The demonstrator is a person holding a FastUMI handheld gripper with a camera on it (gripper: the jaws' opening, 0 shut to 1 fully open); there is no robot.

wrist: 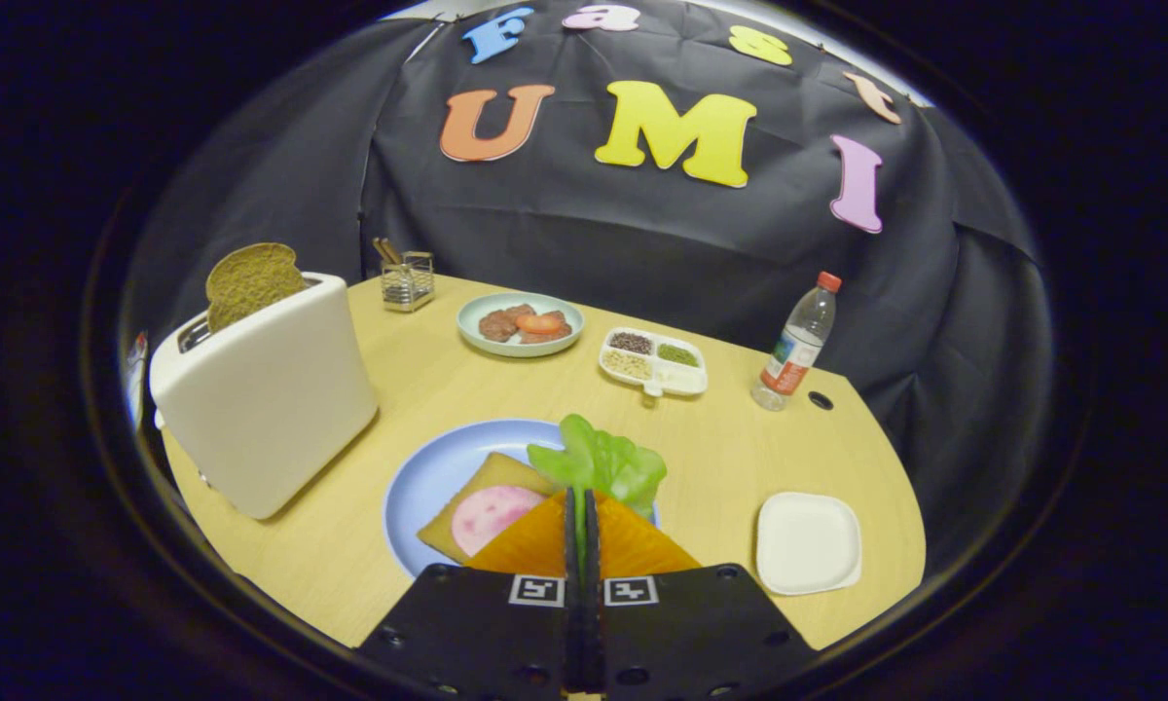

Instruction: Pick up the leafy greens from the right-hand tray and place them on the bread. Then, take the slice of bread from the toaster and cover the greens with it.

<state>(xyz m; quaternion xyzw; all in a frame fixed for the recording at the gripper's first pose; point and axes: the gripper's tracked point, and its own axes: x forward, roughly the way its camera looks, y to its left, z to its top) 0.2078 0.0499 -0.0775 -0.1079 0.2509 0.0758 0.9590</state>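
Wooden table [428,389]: toaster [268,409] far left with bread [248,282] sticking up, blue plate [428,482] with the ham-topped slice [492,511] next, gripper [581,506] pinched closed on greens [603,462] over it, empty white tray [806,542] near right.

Far across the wooden table [428,389], a small wire holder [408,280] stands with sticks in it. To its right sits a pale green plate [519,324] of meat pieces and a tomato slice, then a divided dish of spices [654,362], then a clear bottle [796,343] with a red cap, upright.
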